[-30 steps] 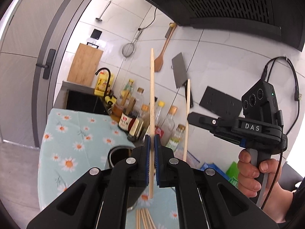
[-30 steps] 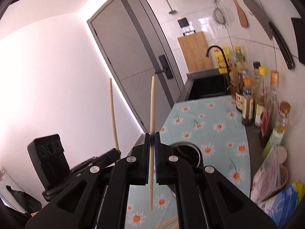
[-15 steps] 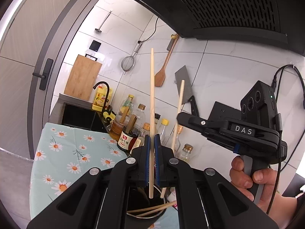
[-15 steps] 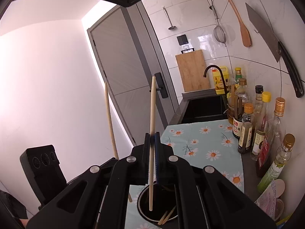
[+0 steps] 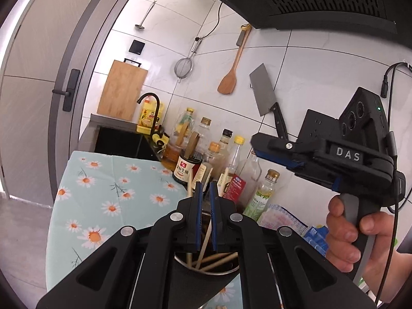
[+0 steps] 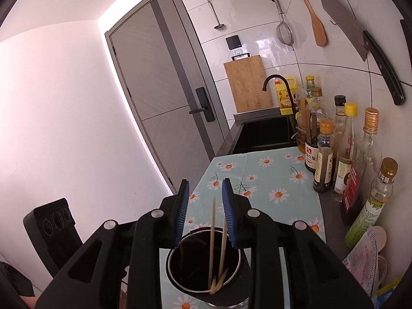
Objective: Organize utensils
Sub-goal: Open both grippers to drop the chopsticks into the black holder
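A row of sauce bottles (image 6: 325,154) lines the tiled wall along the back of the bench (image 6: 273,180), which wears a daisy-print cloth. Beyond them sit a yellow oil jug (image 6: 284,95), a black tap (image 6: 276,82) over a dark sink, and a wooden cutting board (image 6: 247,83) leaning on the wall. A strainer (image 5: 183,68), a wooden spatula (image 5: 229,77) and a cleaver (image 5: 265,94) hang above. Snack packets (image 5: 285,219) lie at the bench's near right end.

The metal utensil cup (image 6: 203,265) stands on the cloth directly under both grippers. Several chopsticks (image 6: 215,247) rest inside it, leaning against its rim; 2 of them rise up between the right gripper's fingers without touching either pad.

The right gripper (image 6: 205,213) points forward and down over the cup, its blue pads wide apart and holding nothing. The left gripper (image 5: 204,216) hovers over the same cup from the opposite side, its pads a narrow gap apart, with chopsticks showing in that gap below but not clamped. In the left wrist view the person's hand (image 5: 358,234) wraps the right gripper's handle, the tool held level above the bottles.
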Demonstrator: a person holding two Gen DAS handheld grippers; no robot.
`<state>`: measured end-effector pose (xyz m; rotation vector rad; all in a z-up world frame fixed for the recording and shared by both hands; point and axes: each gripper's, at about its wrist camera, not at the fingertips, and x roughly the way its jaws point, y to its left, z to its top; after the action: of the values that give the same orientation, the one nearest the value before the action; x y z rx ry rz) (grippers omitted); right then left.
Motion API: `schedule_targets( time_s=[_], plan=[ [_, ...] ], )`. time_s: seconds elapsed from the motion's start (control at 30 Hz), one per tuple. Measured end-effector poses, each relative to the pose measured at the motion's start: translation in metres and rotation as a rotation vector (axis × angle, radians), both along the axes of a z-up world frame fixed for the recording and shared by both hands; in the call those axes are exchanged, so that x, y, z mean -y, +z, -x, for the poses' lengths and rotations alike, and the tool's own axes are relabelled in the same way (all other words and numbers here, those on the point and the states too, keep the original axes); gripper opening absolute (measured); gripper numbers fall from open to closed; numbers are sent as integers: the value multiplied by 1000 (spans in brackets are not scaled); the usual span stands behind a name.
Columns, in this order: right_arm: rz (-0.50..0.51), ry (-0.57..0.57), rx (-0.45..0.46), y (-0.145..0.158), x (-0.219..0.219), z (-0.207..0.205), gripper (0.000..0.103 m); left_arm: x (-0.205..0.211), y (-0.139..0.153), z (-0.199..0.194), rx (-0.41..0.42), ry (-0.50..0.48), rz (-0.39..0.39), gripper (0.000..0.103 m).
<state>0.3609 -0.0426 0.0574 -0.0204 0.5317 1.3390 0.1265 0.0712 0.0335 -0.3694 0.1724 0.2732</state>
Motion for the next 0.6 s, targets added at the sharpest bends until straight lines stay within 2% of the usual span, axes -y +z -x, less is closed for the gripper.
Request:
schedule_targets(
  time_s=[0.33, 0.37, 0.4, 0.43, 0.6],
  plan=[
    [-15, 2, -12, 12, 17, 8, 28, 12, 10, 9, -32, 16, -41, 6],
    [-20, 3, -15, 13, 20, 9, 29, 14, 12, 12, -35, 18, -48, 6],
    [-23, -1, -18, 13, 24, 10, 33, 15, 14, 14, -34, 15, -49, 6],
    [-24, -2, -23, 14, 26, 11, 37, 17, 17, 17, -39, 15, -48, 6],
    [23, -19, -62, 14, 40, 14, 38, 18, 28, 24, -102, 16, -10, 6]
  ],
)
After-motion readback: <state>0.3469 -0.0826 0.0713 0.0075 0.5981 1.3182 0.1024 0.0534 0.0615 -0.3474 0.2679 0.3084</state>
